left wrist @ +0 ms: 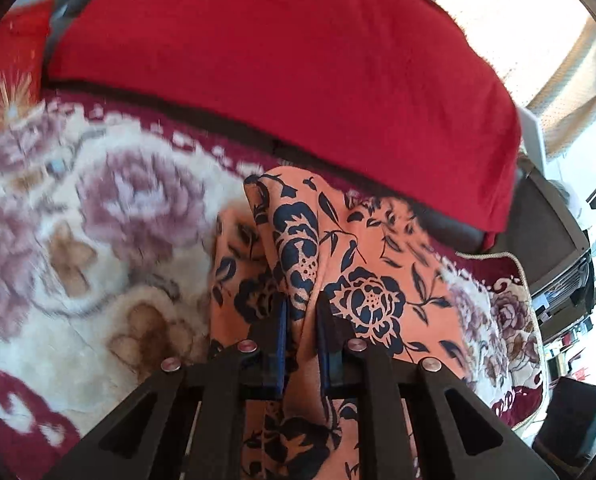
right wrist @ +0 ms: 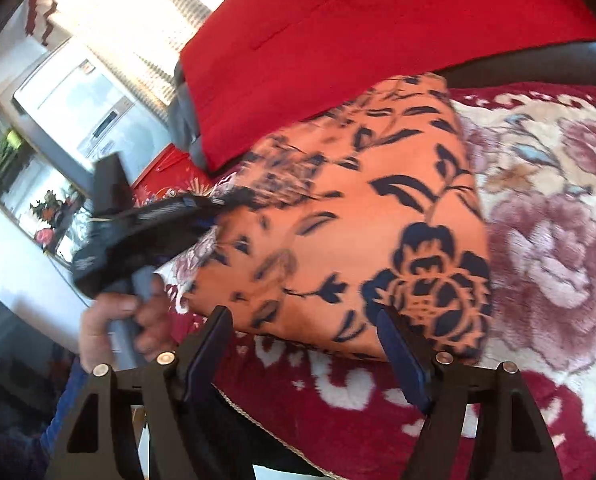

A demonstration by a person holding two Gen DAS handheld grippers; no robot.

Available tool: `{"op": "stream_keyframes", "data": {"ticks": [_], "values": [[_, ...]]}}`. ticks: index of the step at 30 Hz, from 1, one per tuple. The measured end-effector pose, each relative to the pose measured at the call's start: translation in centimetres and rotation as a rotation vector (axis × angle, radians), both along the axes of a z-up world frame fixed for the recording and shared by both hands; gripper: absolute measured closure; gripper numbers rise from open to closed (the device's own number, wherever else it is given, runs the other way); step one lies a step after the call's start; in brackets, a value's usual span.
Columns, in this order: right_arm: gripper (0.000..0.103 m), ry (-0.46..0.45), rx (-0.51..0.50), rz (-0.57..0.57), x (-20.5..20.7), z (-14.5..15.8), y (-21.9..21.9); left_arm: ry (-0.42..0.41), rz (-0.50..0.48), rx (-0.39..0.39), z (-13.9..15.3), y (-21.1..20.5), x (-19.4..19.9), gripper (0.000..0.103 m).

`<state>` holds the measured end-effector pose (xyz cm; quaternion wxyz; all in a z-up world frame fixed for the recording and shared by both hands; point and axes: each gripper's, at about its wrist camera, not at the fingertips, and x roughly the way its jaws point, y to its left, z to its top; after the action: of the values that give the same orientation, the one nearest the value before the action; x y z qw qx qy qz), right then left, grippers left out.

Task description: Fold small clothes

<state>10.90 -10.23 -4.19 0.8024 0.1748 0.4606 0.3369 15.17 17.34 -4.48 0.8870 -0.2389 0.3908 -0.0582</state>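
Two views differed: left gripper was clamped on the orange floral garment over the floral blanket; only the right view showed right gripper spread, empty.

The orange garment is thin, smooth, matt cloth printed with dark navy flowers. Beneath it, the floral blanket looks thick, plush and fuzzy. The red cover is matt, slightly napped fabric. The left tongs are matt black plastic with blue pads and shiny metal rivets.
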Motion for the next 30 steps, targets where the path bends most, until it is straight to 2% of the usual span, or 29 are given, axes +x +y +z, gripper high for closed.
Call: {"op": "stream_keyframes", "data": {"ticks": [1, 2, 4, 6, 7, 10, 11, 14, 16, 19, 22, 23, 26, 30], "values": [[0.025, 0.003, 0.006, -0.003, 0.1, -0.1, -0.2, 0.008, 0.001, 0.015, -0.4, 0.1, 0.1, 0.089], [0.025, 0.005, 0.012, -0.007, 0.0, -0.1, -0.1, 0.048, 0.003, 0.035, -1.7, 0.1, 0.7, 0.089], [0.025, -0.001, 0.014, -0.001, -0.2, 0.3, -0.4, 0.150, 0.019, 0.025, -5.1, 0.6, 1.8, 0.089], [0.025, -0.016, 0.006, 0.011, -0.5, 0.7, -0.3, 0.149, 0.034, 0.005, -5.3, 0.6, 1.9, 0.089], [0.025, -0.025, 0.000, 0.011, -0.8, 0.9, -0.6, 0.121, 0.036, 0.005, -4.3, 0.5, 1.4, 0.089], [0.025, -0.013, 0.006, -0.004, -0.5, 0.6, -1.4, 0.036, 0.027, 0.064, -1.8, 0.1, -0.1, 0.089], [0.025, 0.003, 0.019, -0.013, -0.3, 0.4, -1.5, 0.041, 0.025, 0.074, -2.0, 0.2, -0.3, 0.089], [0.025, 0.021, 0.062, -0.033, -0.3, 0.3, -1.9, 0.144, 0.017, 0.094, -5.5, 0.6, 1.2, 0.089], [0.025, 0.006, 0.059, -0.025, -0.6, 0.8, -1.9, 0.150, 0.027, 0.105, -6.6, 0.6, 1.5, 0.089], [0.025, -0.021, 0.034, -0.017, -1.0, 1.4, -2.0, 0.145, 0.050, 0.084, -6.5, 0.9, 1.1, 0.089], [0.025, 0.001, 0.063, -0.039, -0.5, 1.2, -3.1, 0.157, 0.047, 0.112, -7.0, 1.1, 0.3, 0.080], [0.025, 0.011, 0.079, -0.052, -0.2, 1.2, -3.5, 0.162, 0.056, 0.122, -6.9, 1.0, 0.3, 0.074], [0.024, 0.054, 0.143, -0.109, 1.2, 0.6, -4.9, 0.160, 0.067, 0.181, -5.6, 0.6, 0.1, 0.069], [0.020, 0.193, 0.237, -0.196, 3.7, -2.2, -7.1, 0.065, 0.105, 0.254, -1.0, -0.9, -1.8, 0.064]]}}
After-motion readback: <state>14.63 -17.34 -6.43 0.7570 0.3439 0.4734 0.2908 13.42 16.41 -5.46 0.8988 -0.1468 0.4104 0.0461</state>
